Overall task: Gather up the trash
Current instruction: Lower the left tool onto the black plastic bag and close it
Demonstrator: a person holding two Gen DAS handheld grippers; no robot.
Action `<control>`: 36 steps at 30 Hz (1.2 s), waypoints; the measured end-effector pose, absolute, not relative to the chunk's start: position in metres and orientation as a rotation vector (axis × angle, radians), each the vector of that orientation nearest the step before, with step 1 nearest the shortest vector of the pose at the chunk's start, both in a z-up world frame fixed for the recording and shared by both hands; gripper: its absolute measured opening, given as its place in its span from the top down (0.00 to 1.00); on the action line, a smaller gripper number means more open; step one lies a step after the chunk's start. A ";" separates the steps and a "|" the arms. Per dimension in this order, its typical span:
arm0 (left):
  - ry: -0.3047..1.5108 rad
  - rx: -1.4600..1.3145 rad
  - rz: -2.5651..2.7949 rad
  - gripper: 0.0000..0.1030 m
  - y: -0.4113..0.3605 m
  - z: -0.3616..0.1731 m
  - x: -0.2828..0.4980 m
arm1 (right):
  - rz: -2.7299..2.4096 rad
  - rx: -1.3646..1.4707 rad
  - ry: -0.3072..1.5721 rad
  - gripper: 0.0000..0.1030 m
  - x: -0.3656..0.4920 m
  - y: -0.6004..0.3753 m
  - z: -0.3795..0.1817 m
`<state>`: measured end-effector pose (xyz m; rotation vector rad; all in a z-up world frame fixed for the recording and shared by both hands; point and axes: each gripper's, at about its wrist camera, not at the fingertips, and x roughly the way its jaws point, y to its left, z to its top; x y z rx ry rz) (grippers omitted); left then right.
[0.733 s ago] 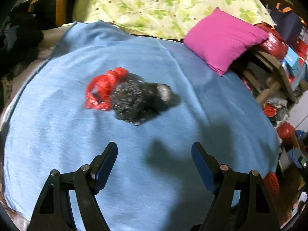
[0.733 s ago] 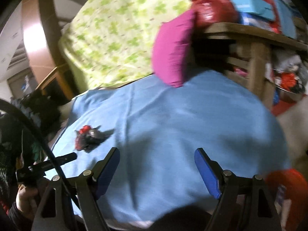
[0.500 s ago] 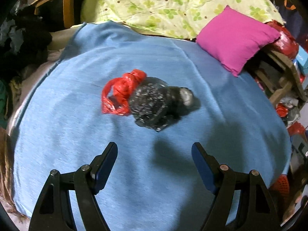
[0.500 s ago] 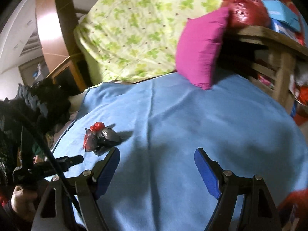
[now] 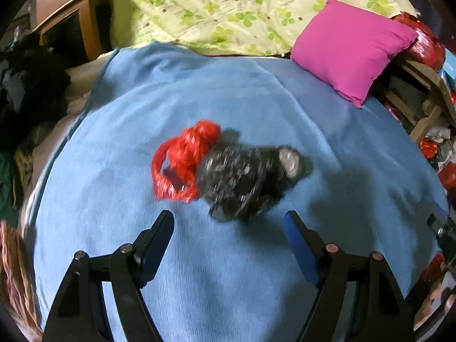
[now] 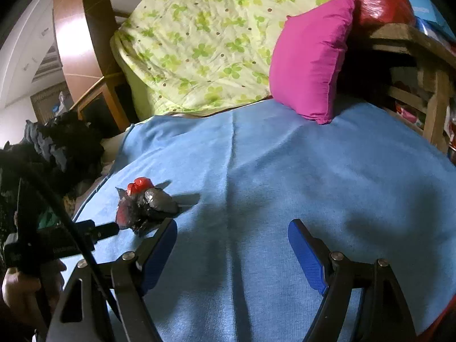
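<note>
A crumpled black plastic bag [image 5: 242, 179] with a knotted red plastic bag [image 5: 185, 159] against its left side lies on the blue blanket [image 5: 256, 97]. My left gripper [image 5: 228, 225] is open and empty, its blue-padded fingers just short of the black bag. In the right wrist view the same trash bundle [image 6: 145, 205] lies at the left, with the left gripper's finger [image 6: 97, 232] reaching it from the left. My right gripper [image 6: 232, 233] is open and empty over bare blanket, to the right of the bundle.
A magenta pillow [image 5: 350, 48] and a green-flowered quilt [image 5: 242, 8] lie at the bed's far end. A wooden shelf [image 6: 427, 85] with a red bag [image 6: 376, 2] stands on the right. Dark clothes [image 6: 57, 145] pile up on the left.
The left gripper has moved closer to the trash bundle, which now sits larger and nearer its fingers. The right gripper has swung left, bringing the bundle closer to its left finger.
</note>
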<state>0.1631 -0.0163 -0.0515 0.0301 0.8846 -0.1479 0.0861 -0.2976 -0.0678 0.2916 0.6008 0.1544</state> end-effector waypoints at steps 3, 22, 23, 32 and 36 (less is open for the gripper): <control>0.854 0.070 -0.187 0.23 -0.022 -0.043 0.177 | 0.150 0.302 0.596 0.19 0.086 -0.300 -0.069; 0.992 0.110 -0.255 0.28 -0.033 -0.091 0.235 | 0.155 0.337 0.592 0.19 0.086 -0.305 -0.071; 0.988 0.101 -0.259 0.39 -0.033 -0.092 0.234 | 0.153 0.337 0.593 0.19 0.086 -0.305 -0.071; 0.964 0.011 -0.287 0.86 -0.018 -0.082 0.205 | 0.146 0.317 0.600 0.19 0.087 -0.300 -0.072; 0.958 -0.004 -0.321 0.86 -0.017 -0.079 0.188 | 0.145 0.312 0.602 0.19 0.086 -0.299 -0.073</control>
